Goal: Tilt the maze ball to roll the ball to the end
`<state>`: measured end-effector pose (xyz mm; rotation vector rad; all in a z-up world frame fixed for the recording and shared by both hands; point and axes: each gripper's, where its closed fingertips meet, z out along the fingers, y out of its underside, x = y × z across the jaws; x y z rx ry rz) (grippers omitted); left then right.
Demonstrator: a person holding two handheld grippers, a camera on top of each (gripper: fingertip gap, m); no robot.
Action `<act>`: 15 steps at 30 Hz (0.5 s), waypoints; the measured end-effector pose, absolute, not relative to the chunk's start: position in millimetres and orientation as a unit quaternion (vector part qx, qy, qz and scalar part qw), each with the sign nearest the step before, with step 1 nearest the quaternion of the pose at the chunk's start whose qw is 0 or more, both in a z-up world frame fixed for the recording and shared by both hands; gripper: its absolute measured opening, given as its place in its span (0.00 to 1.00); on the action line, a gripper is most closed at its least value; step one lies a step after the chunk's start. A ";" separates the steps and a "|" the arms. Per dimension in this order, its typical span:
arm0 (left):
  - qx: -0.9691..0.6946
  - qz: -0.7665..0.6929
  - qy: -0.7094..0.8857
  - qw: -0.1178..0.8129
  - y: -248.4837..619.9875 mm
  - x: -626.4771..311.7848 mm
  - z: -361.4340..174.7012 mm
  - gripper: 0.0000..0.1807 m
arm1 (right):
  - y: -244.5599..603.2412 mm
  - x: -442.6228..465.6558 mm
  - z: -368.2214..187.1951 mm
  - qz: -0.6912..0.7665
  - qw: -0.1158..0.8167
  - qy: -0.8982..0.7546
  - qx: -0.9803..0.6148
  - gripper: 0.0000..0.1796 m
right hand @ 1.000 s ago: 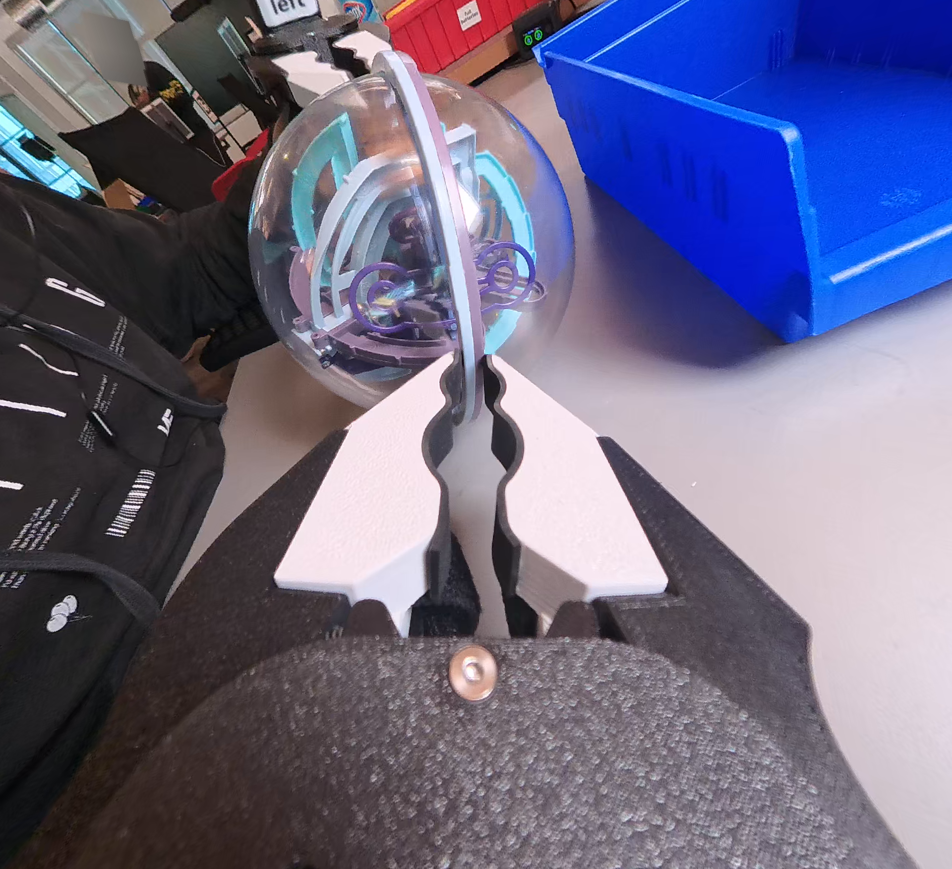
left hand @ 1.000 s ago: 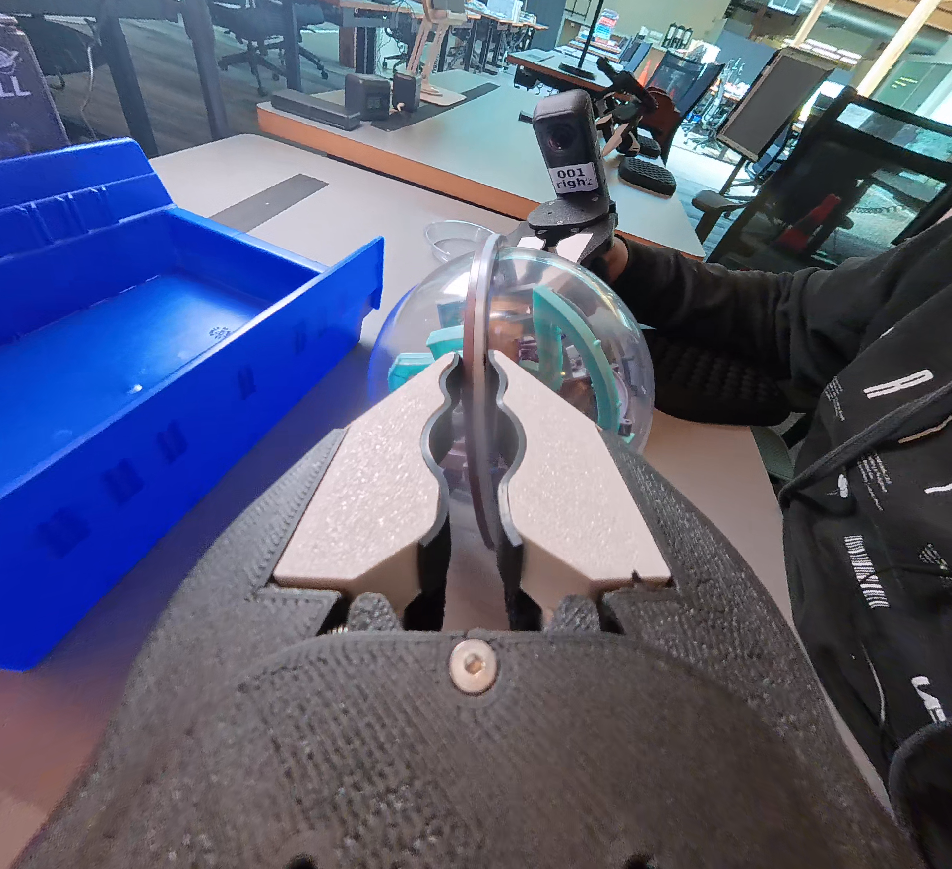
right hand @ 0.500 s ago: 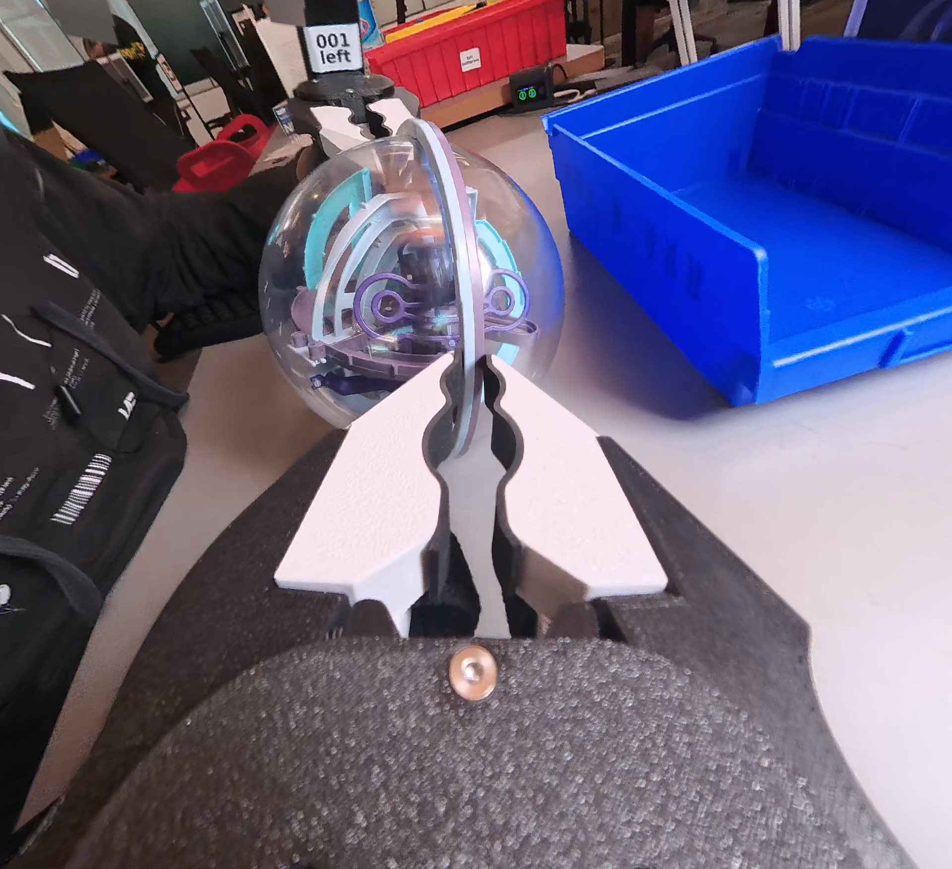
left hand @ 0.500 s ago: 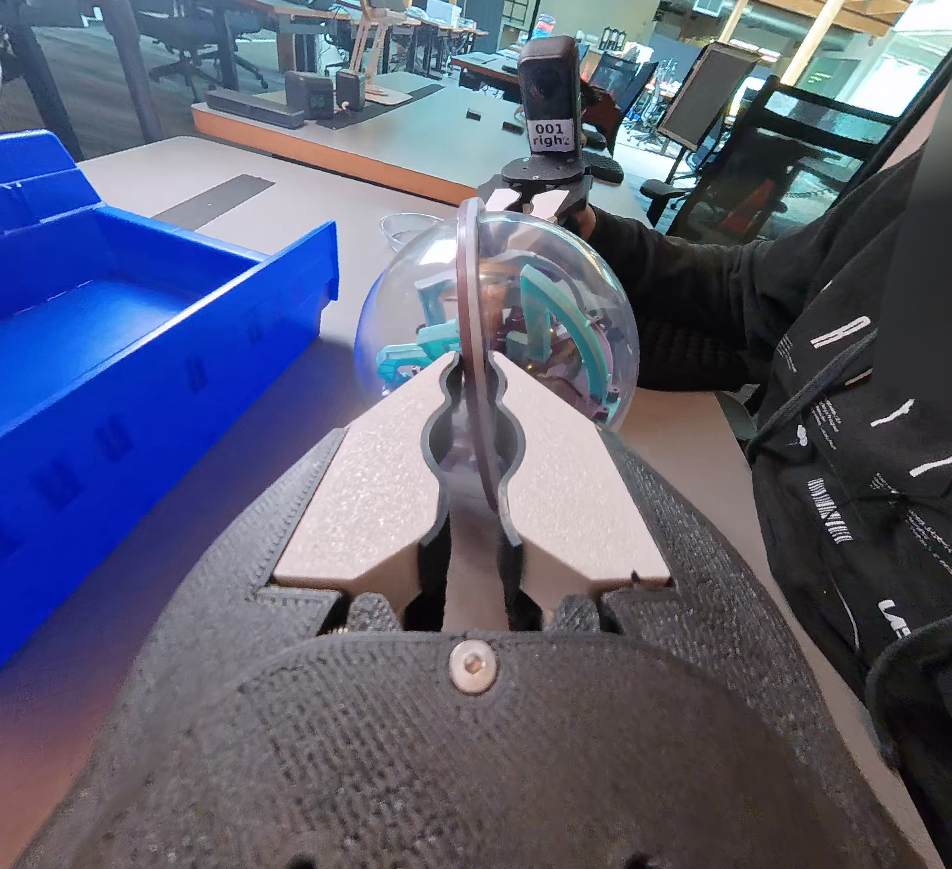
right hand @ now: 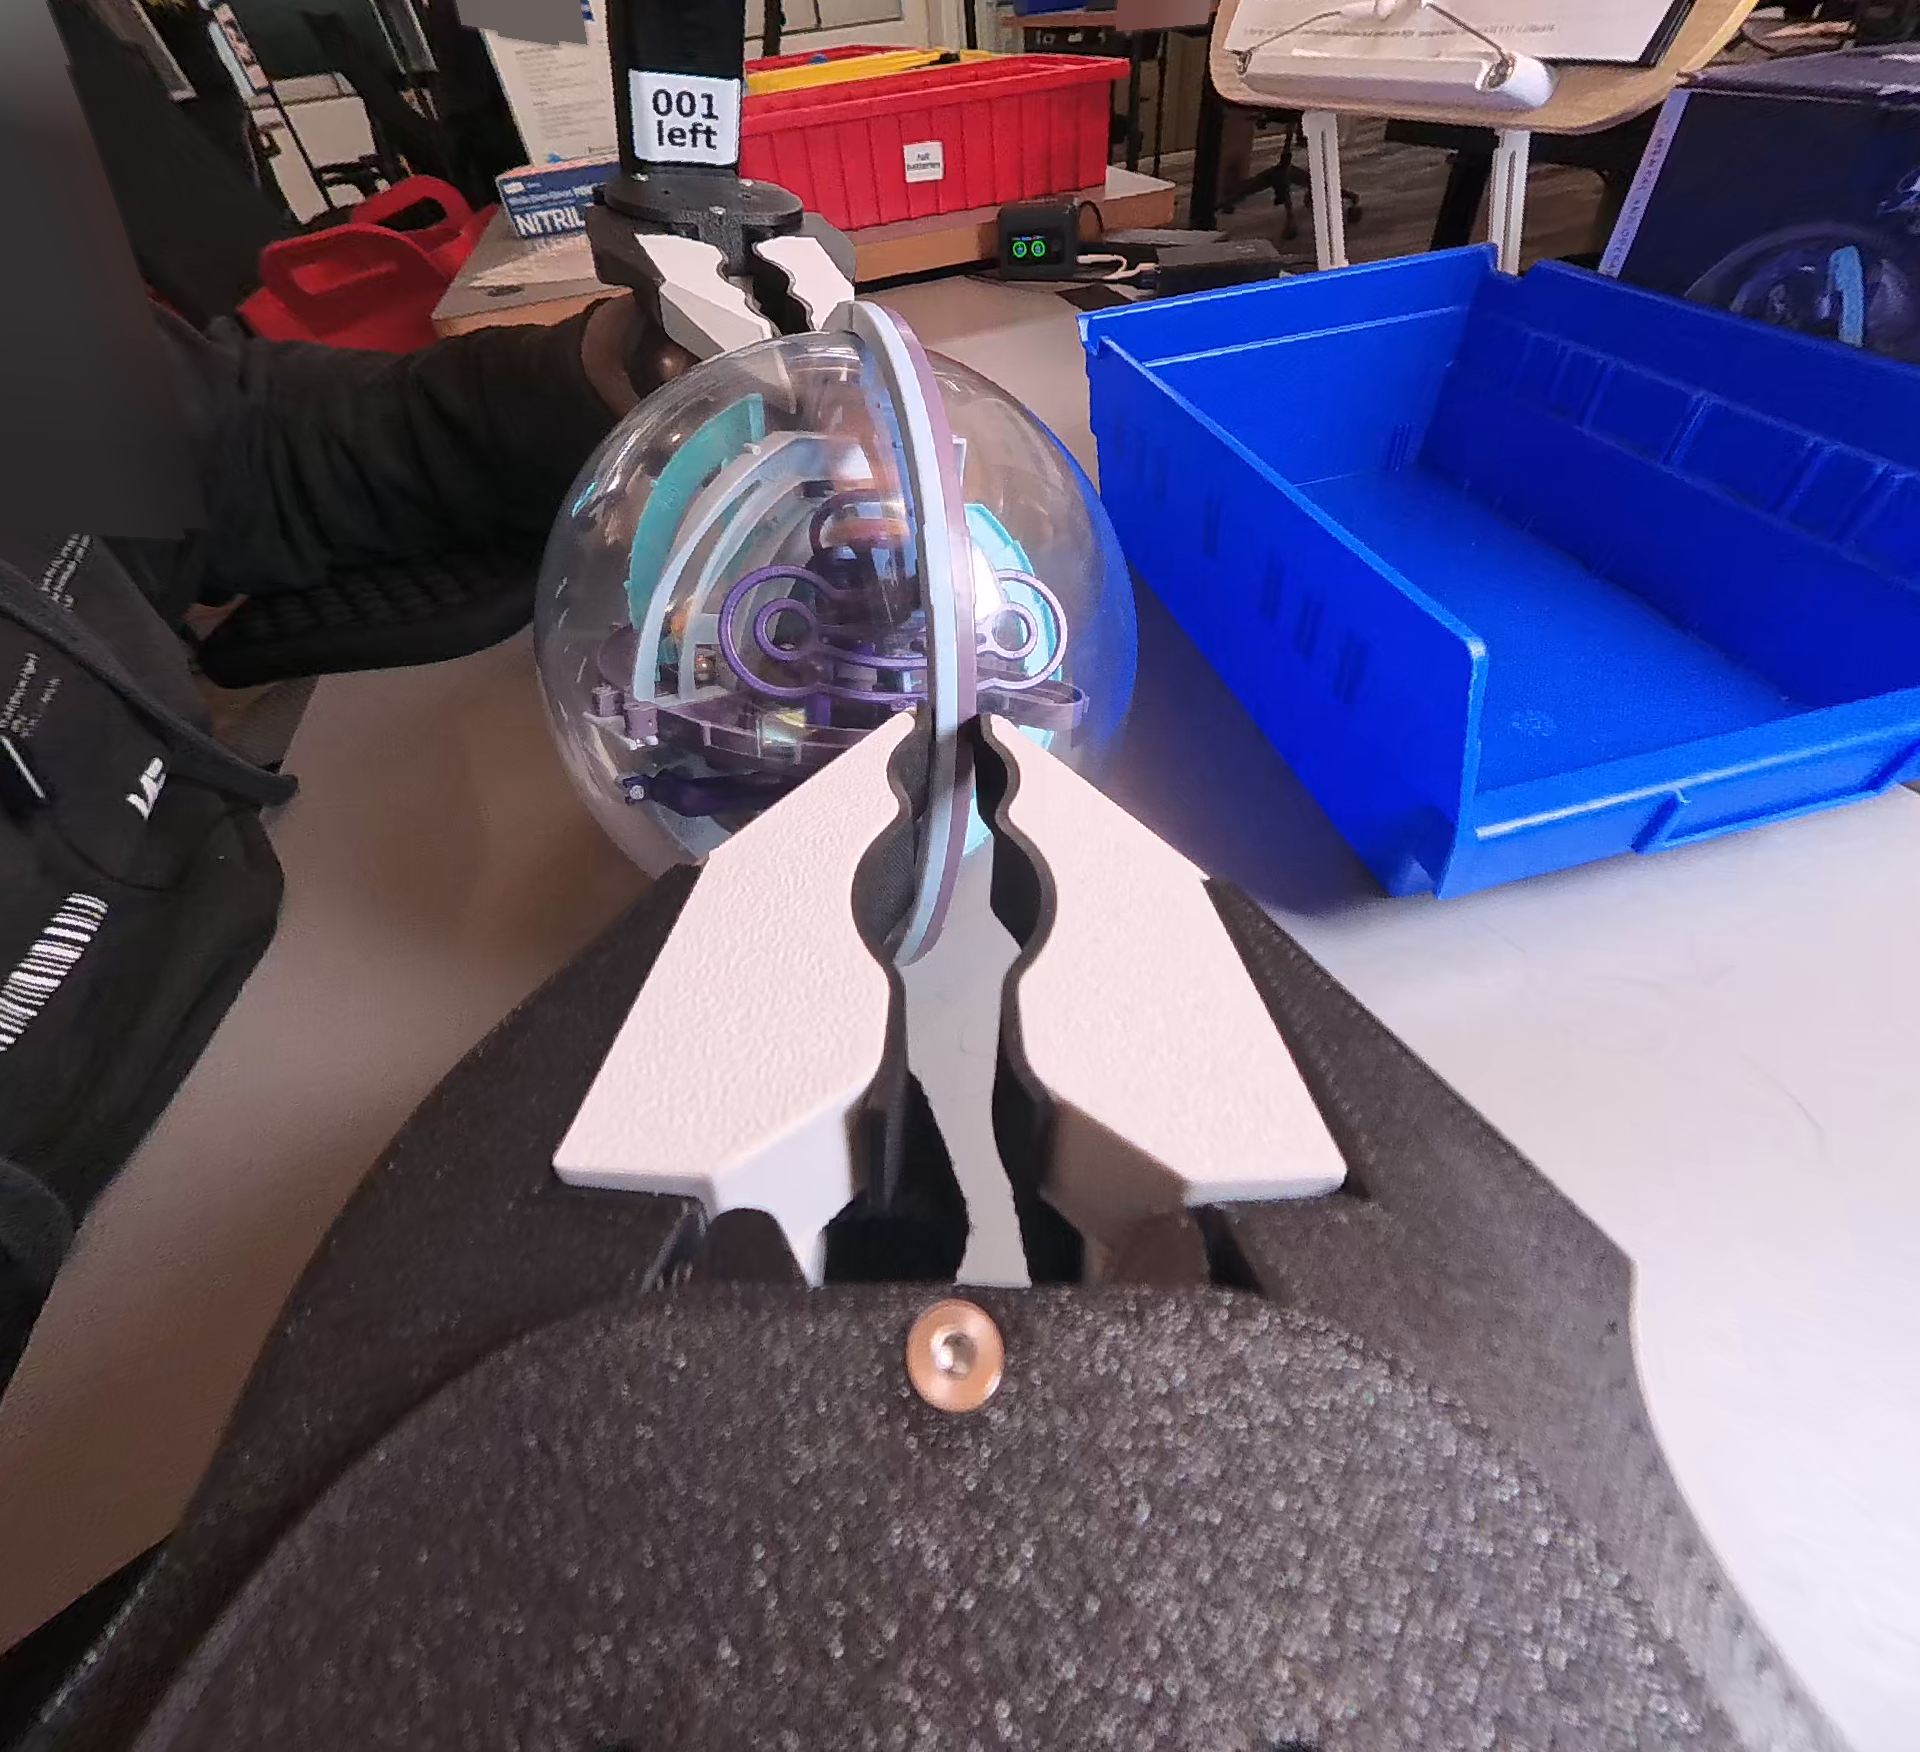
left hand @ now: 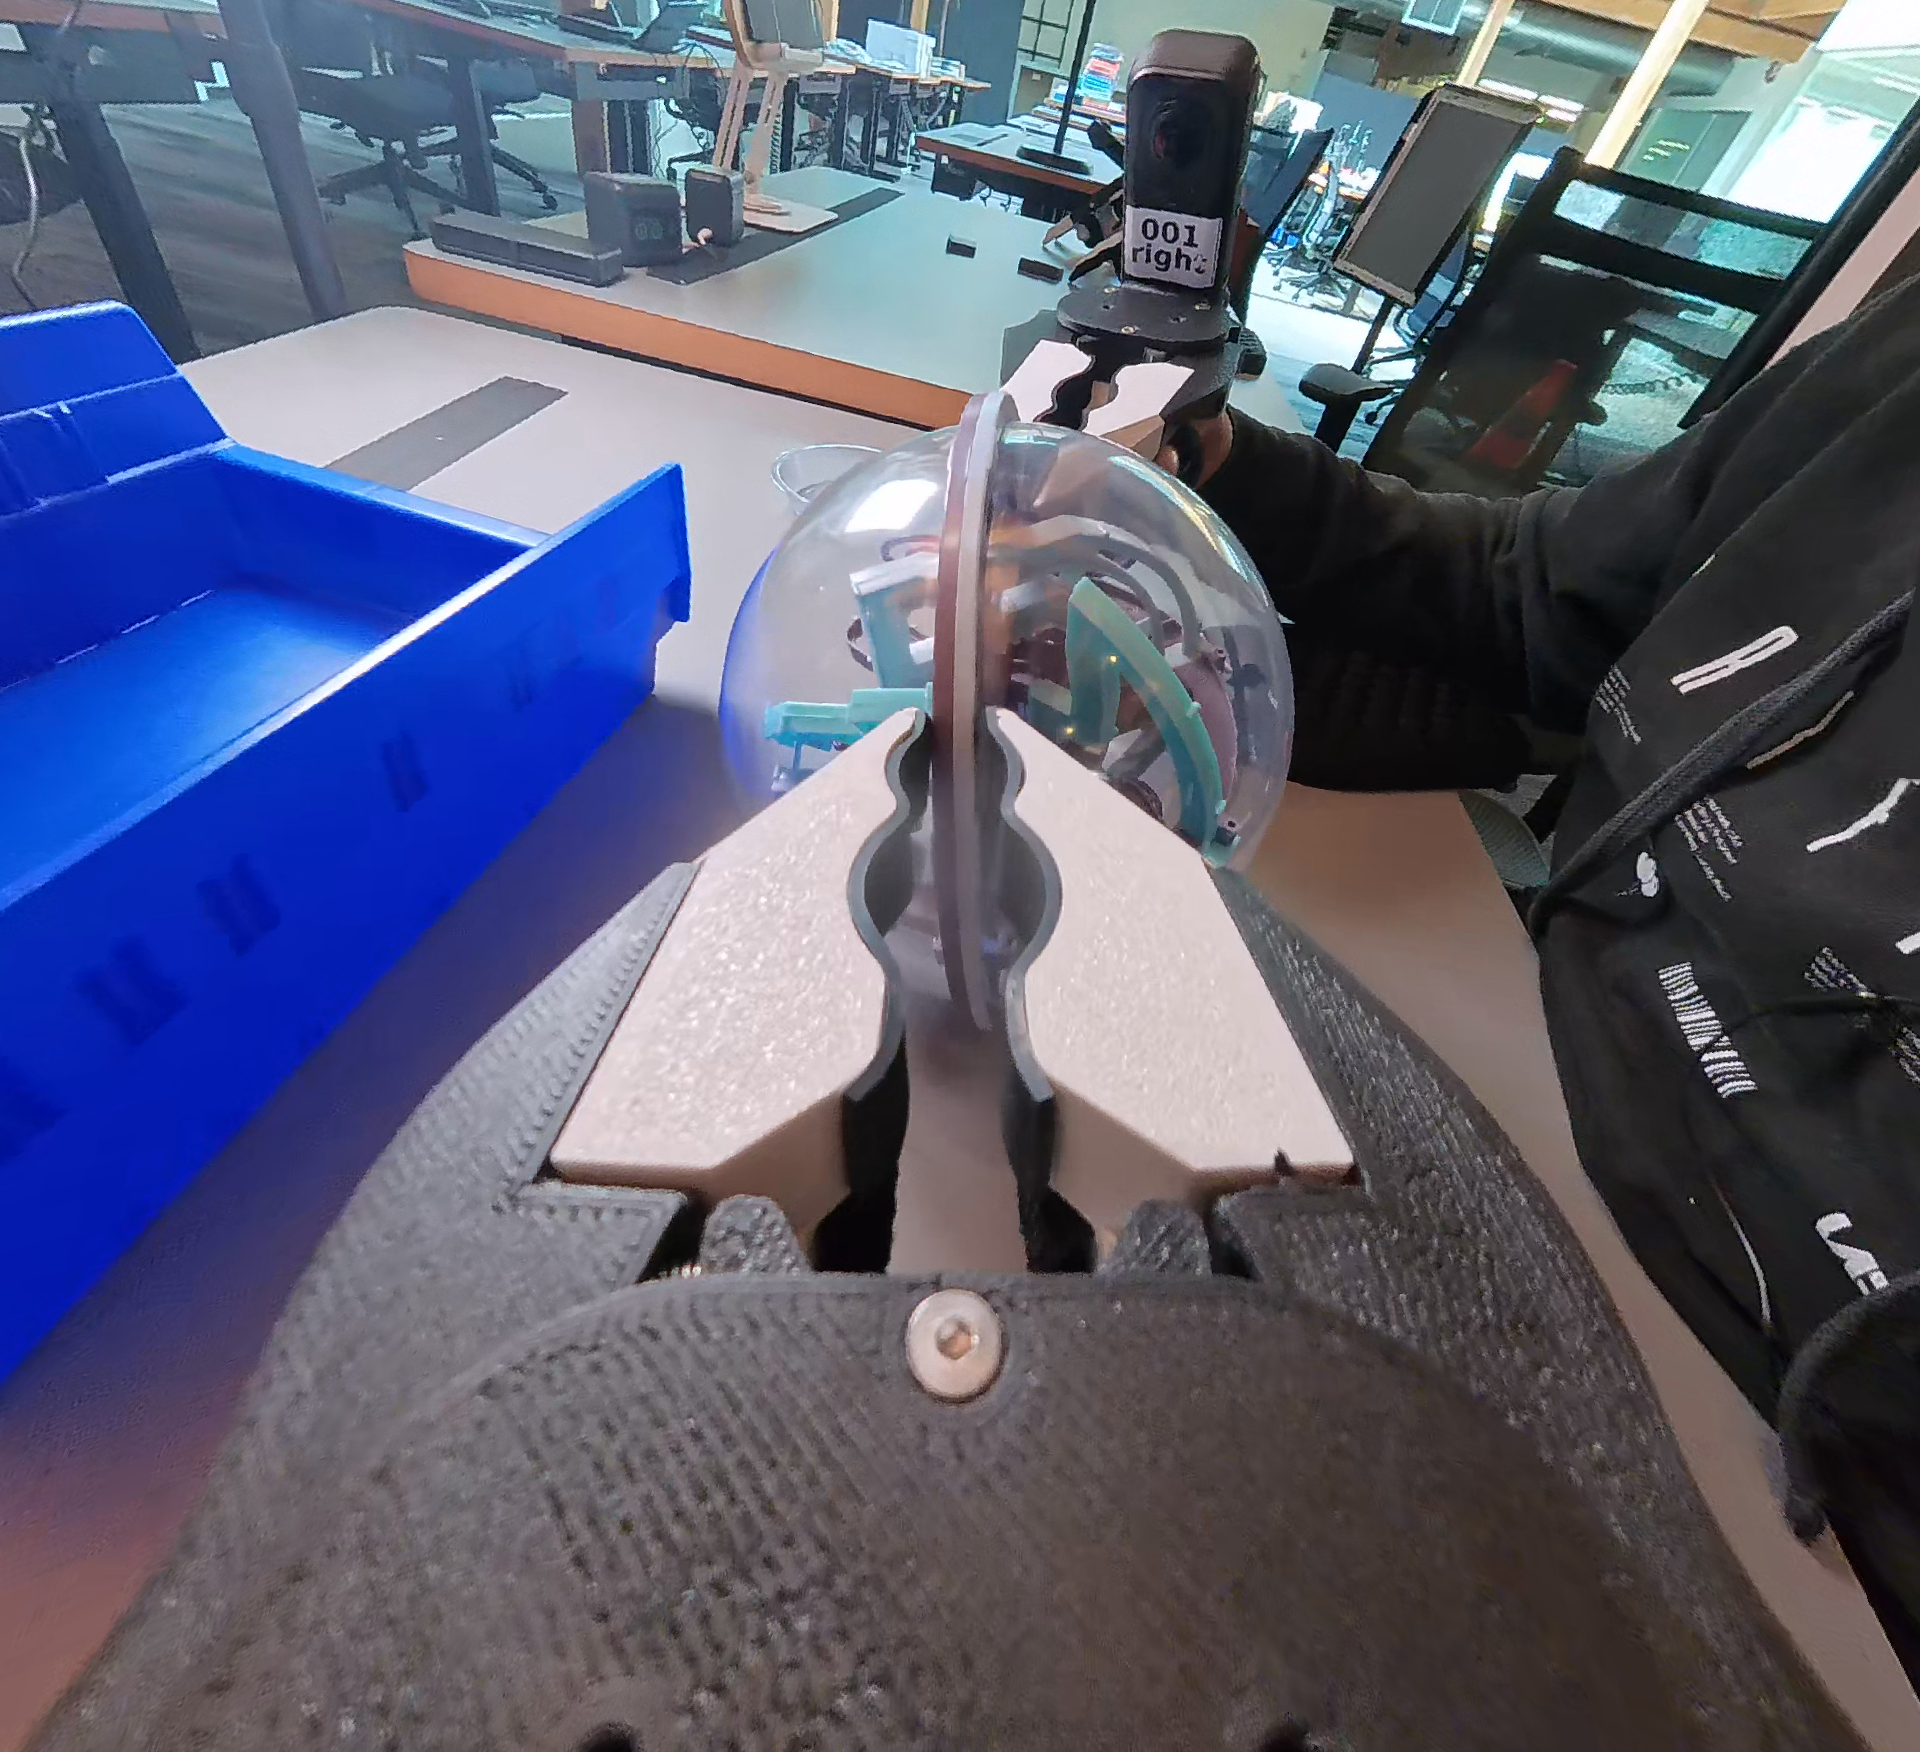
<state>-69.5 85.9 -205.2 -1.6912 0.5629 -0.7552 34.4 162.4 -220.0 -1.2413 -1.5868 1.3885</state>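
Observation:
The maze ball (left hand: pixel 1091 642) is a clear sphere with teal, grey and purple tracks inside and a grey-purple rim ring around its middle. It is held above the table between both grippers. My left gripper (left hand: pixel 956 726) is shut on the rim at its near side. My right gripper (right hand: pixel 940 726) is shut on the rim at the opposite side, also seen in the right wrist view (right hand: pixel 790 580). Each gripper shows beyond the ball in the other's view: the right one (left hand: pixel 1096 398), the left one (right hand: pixel 743 289). I cannot pick out the small ball inside.
A blue plastic bin (left hand: pixel 249 663) stands on the grey table (right hand: pixel 1558 1079) close beside the ball; it also shows in the right wrist view (right hand: pixel 1538 559). A person's black sleeve (left hand: pixel 1455 622) and jacket border the other side. A small clear dish (left hand: pixel 821 476) lies behind the ball.
Both grippers have kept their hold and turned the ball; the views have swung, so the bin sits farther off and the opposite gripper stands higher behind the ball.

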 end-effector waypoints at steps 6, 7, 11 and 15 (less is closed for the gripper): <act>-0.719 -0.323 0.241 0.566 84.9 -66.3 -203.8 0.05 | 166.1 33.9 -222.3 0.543 0.329 -0.599 -0.488 0.03; -0.718 -0.323 0.242 0.567 84.8 -65.5 -203.5 0.05 | 166.9 33.9 -223.3 0.545 0.326 -0.598 -0.490 0.03; -0.719 -0.322 0.247 0.565 84.1 -61.5 -204.2 0.06 | 170.6 32.4 -232.5 0.544 0.317 -0.595 -0.499 0.03; -0.712 -0.329 0.255 0.566 81.6 -55.6 -202.1 0.06 | 172.0 30.8 -235.3 0.554 0.311 -0.589 -0.500 0.03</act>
